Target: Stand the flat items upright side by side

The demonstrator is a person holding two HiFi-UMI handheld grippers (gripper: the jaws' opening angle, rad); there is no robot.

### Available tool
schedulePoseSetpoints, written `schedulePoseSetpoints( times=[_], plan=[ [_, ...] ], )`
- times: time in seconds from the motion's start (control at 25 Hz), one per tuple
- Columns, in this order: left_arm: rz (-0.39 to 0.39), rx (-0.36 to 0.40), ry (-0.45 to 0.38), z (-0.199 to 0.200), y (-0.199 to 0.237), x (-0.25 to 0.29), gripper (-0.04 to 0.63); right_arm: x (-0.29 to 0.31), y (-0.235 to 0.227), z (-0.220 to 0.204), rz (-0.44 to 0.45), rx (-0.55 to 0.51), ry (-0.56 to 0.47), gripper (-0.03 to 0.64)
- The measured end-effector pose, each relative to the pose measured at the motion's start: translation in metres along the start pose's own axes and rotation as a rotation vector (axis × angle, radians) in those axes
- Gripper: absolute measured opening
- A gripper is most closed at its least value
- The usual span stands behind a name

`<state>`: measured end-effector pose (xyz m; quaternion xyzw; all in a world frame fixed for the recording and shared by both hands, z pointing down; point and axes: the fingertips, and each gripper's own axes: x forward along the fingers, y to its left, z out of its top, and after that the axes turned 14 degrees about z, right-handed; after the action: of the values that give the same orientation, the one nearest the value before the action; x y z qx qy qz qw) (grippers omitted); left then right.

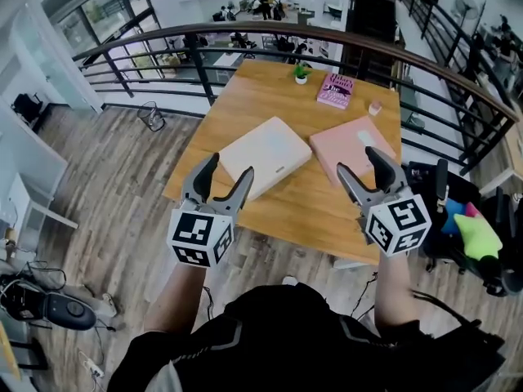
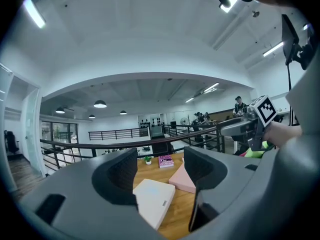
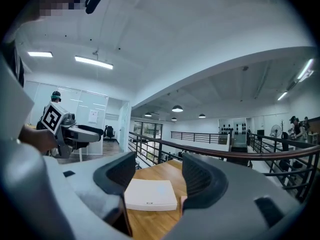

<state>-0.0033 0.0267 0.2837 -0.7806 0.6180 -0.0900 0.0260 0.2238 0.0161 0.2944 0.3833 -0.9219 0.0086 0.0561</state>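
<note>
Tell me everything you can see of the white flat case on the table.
The white flat case is a thin, cream-white slab with rounded corners and a small dark mark on its near edge. It looks like smooth plastic. It lies flat, turned askew, on the wooden table, left of the pink flat case. Nothing rests on it.

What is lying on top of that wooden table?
On the wooden table are a white flat case, a pink flat case, a pink book, a small potted plant and a small cup. Anything beneath the two cases is covered.
</note>
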Motion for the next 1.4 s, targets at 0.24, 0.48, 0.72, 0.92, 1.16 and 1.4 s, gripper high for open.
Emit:
schedulePoseSetpoints(
  times=[0.24, 0.48, 0.72, 0.92, 1.16, 1.4],
  plan=[
    [-0.019, 0.013, 0.024, -0.006, 0.003, 0.034, 0.295, 0.026, -0.016, -0.007, 0.037, -0.014, 0.034, 0.301],
    [-0.074, 0.014, 0.005, -0.008, 0.031, 0.062, 0.298, 0.062, -0.015, -0.011, 0.009, -0.016, 0.071, 0.301],
    [-0.154, 0.008, 0.005, -0.019, 0.082, 0.091, 0.301, 0.111, -0.006, -0.009, -0.060, -0.001, 0.115, 0.301],
    [-0.199, -0.021, 0.002, -0.027, 0.130, 0.111, 0.304, 0.152, 0.002, -0.006, -0.087, 0.006, 0.141, 0.301],
    [-0.241, -0.034, 0.030, -0.047, 0.170, 0.128, 0.304, 0.192, 0.000, -0.008, -0.121, -0.004, 0.179, 0.301],
    [-0.291, -0.033, 0.131, -0.093, 0.170, 0.138, 0.307, 0.216, -0.018, -0.041, -0.096, 0.000, 0.284, 0.303]
  ],
)
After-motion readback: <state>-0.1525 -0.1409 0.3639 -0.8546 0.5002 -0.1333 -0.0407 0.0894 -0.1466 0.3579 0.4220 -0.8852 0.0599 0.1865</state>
